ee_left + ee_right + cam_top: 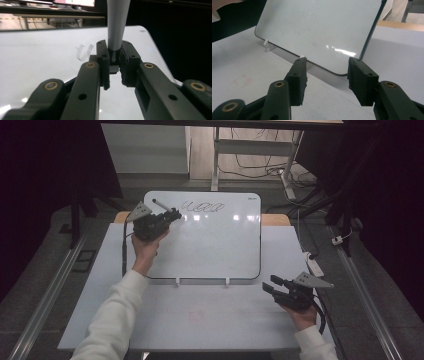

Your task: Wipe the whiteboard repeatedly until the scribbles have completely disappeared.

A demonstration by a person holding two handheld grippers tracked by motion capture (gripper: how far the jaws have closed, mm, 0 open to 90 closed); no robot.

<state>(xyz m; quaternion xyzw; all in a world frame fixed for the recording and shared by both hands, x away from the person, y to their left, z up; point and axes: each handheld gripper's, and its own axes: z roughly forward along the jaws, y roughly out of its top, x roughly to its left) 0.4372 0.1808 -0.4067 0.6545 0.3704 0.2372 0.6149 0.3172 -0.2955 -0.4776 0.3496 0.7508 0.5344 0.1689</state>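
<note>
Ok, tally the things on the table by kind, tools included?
Whiteboard: 1
Marker: 1, clamped in the left tool
Tools: 2, the right tool open with nothing between its jaws
Total: 4

R claw open, empty, near whiteboard corner.

The whiteboard carries the one piece of writing — a short black scrawl of looping strokes near its far edge, just right of the marker. It cannot be read as letters or numbers. In the left gripper view a single looped stroke shows on the board just left of the marker's barrel — equally illegible. No labels, brands or signs can be read.
</note>
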